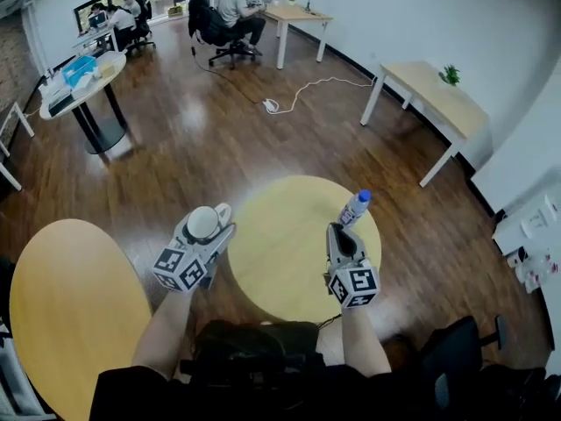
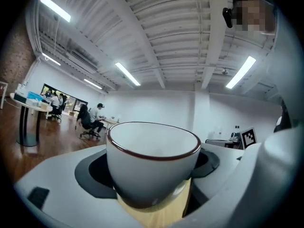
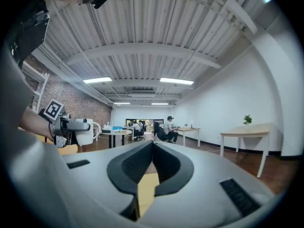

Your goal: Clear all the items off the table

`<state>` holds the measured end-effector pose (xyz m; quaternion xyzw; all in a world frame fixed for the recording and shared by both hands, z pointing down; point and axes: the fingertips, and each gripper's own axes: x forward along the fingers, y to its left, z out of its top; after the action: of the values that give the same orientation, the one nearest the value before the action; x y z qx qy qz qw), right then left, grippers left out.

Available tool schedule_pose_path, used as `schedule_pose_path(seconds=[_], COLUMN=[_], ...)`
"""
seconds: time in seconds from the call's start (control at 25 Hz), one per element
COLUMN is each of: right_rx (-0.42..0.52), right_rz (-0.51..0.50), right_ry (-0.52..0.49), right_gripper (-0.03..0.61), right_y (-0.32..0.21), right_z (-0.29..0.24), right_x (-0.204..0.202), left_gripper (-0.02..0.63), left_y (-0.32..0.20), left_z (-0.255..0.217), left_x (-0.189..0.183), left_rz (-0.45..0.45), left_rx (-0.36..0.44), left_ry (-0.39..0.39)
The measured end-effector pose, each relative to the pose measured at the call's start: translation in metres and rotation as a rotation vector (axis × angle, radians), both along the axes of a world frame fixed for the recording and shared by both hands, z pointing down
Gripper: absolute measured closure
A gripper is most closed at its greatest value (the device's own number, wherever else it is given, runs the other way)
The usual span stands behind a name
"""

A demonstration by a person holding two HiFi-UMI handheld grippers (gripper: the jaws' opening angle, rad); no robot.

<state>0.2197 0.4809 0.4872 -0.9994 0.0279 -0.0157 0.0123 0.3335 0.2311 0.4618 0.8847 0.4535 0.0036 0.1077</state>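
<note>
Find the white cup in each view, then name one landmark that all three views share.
Head view: cup left of centre, gripped in the left tongs.
Left gripper view: cup low centre, large, between the jaws.
Right gripper view: cup small, at the left edge.
Shared landmark: seated person at the far desk.

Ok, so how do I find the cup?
Find the round yellow table in the middle of the wooden floor. Just off its left edge, the left claw grips a white cup with a dark brown rim. Its neighbour by the right claw is a tall thin bottle with a blue cap.
</note>
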Motion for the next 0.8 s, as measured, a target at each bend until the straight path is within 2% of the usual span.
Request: schedule_pose_path(seconds=[0.16,0.28,0.36,0.56,0.8], right_rx=[0.032,0.037,0.029,0.027,0.067], right_rz=[0.134,0.195,0.225,0.277,0.311], right_ry=[-0.037,-0.055,-0.065,-0.085,-0.153], right_gripper=[0.574,0.575,0.574,0.575,0.575], right_y=[0.055,0.072,0.076,0.084,0.091], right_z=[0.019,0.027,0.029,0.035,0.064], right_x=[-0.031,-0.036,-0.036,-0.035,-0.028], left_gripper=[0.201,0.201,0.201,0.201,0.201], left_y=[0.077,0.113,0.130,0.158,0.176], left_z=[0.008,0.010,0.016,0.037,0.070], left_x=[-0.011,-0.009,-0.004,0.015,0.024], left_rz=[0.162,0.252,0.299,0.353,0.413], left_rx=[0.052,0.097,0.099,0.066,0.126], left_ry=[0.012,0.039,0.027,-0.065,-0.117])
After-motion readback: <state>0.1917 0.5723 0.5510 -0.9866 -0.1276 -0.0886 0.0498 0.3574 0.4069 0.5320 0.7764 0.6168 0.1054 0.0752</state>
